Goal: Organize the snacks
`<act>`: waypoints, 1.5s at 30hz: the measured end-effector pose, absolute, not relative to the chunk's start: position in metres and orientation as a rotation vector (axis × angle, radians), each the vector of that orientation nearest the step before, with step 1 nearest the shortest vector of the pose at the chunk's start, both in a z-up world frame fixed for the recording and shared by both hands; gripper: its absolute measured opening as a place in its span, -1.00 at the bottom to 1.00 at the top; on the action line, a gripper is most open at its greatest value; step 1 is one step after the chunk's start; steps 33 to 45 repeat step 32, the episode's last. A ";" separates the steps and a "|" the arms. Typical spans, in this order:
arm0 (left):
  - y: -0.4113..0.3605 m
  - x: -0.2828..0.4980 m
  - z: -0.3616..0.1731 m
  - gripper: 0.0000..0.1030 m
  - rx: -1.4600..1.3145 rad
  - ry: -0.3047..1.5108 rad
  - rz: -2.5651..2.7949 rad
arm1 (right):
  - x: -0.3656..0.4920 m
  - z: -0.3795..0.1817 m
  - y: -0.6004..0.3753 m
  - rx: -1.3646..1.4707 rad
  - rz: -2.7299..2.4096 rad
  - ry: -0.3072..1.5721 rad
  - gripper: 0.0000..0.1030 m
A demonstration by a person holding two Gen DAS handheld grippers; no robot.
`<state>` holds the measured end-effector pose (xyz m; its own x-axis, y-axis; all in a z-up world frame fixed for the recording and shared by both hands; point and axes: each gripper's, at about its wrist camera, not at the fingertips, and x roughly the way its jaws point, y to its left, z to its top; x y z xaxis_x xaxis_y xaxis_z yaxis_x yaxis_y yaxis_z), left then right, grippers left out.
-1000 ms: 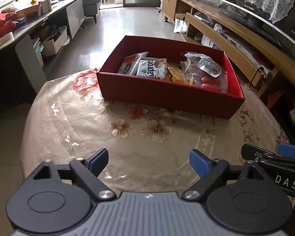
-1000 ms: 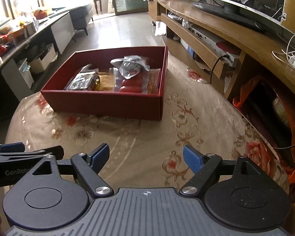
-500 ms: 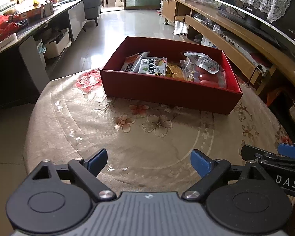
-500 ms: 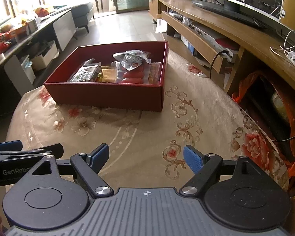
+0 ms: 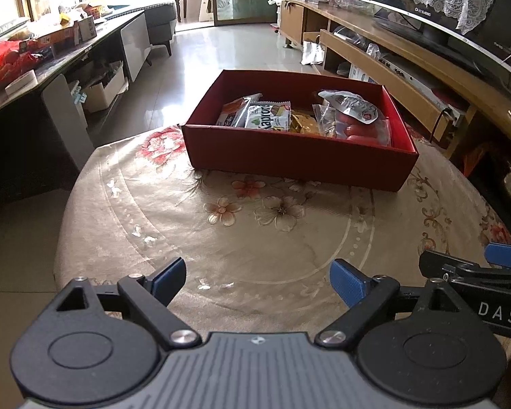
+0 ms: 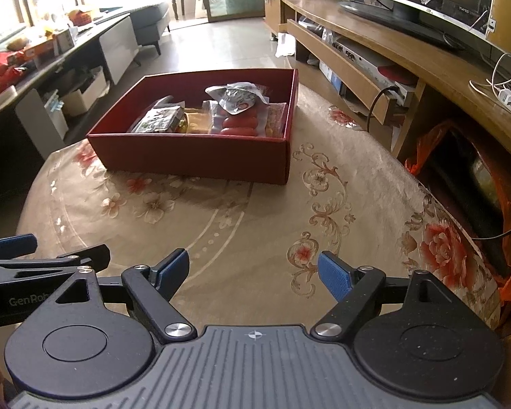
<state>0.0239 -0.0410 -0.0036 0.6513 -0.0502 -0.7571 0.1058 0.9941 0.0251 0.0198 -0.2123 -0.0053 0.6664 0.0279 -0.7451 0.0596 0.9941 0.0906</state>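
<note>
Two tongs hang low in the frames, both spread wide with nothing between the blue pads. The left tongs [image 5: 257, 281] fill the bottom of the left wrist view, and only flowered cloth on the counter [image 5: 289, 238] shows in the gap; they touch nothing. The right tongs [image 6: 253, 272] sit the same way at the bottom of the right wrist view, empty and clear of the cloth. Each pair shows at the other view's lower edge, side by side.

The red box [image 5: 299, 156] stands on the counter above centre of the frame, well apart from both tongs. Inside lie the snacks: a white packet [image 5: 267, 119] at left, a gold one [image 5: 303, 124] in the middle, red sausages [image 5: 361, 129] at right with a silver pouch [image 5: 352, 104] on top.
</note>
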 end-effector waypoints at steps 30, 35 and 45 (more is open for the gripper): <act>-0.042 0.020 -0.001 0.80 0.077 0.834 -0.077 | 0.017 -0.004 -0.211 0.113 -0.006 0.833 0.69; -0.041 0.020 -0.001 0.80 0.074 0.836 -0.076 | 0.018 -0.004 -0.212 0.115 -0.005 0.832 0.69; -0.041 0.020 -0.001 0.80 0.074 0.836 -0.076 | 0.018 -0.004 -0.212 0.115 -0.005 0.832 0.69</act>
